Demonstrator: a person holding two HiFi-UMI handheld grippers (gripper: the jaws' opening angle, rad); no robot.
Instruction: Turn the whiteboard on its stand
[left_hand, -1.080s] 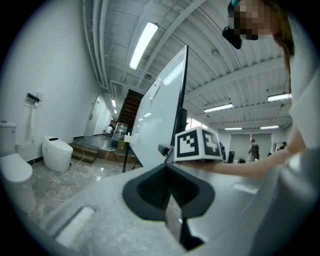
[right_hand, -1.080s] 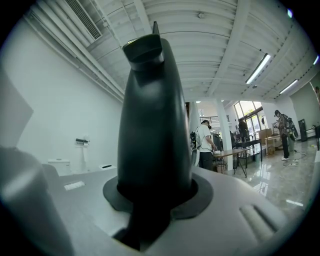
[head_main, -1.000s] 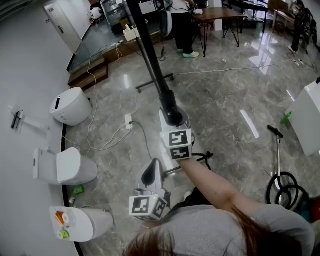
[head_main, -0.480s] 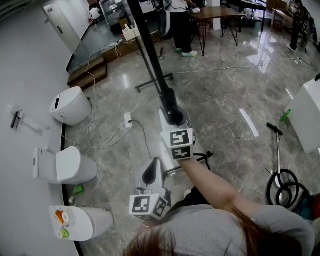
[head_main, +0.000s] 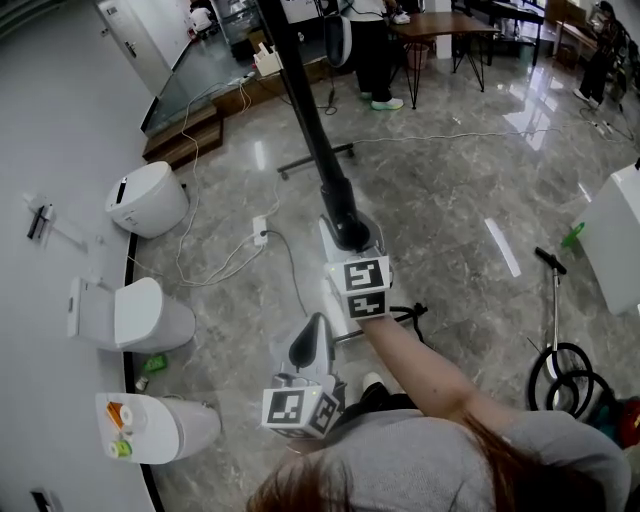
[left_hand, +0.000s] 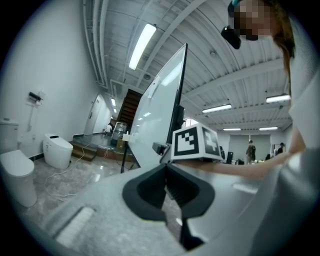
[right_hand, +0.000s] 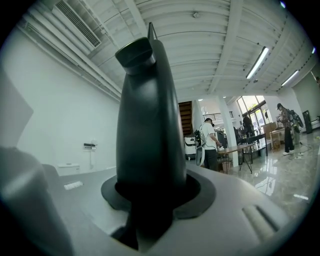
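The whiteboard (head_main: 310, 130) shows edge-on in the head view as a long black bar running from the top down to my right gripper (head_main: 348, 235). Its rounded black corner (right_hand: 150, 125) fills the gap between the right jaws, which are opening. In the left gripper view the white face of the board (left_hand: 160, 100) stands tilted ahead, with the right gripper's marker cube (left_hand: 196, 144) in front of it. My left gripper (head_main: 305, 350) hangs lower and nearer to me, apart from the board. Its jaws (left_hand: 172, 192) stand slightly open with nothing between them.
Three white toilets (head_main: 147, 198) (head_main: 135, 315) (head_main: 160, 425) line the wall at left. A power strip with cables (head_main: 259, 236) lies on the marble floor beside the stand's foot (head_main: 315, 158). A coiled hose (head_main: 560, 370) and a white cabinet (head_main: 620, 240) are at right. A person (head_main: 370, 50) stands by a far table.
Both grippers and the board keep their places. The head view has shifted a little, so the toilets sit slightly lower and to the right in the picture.
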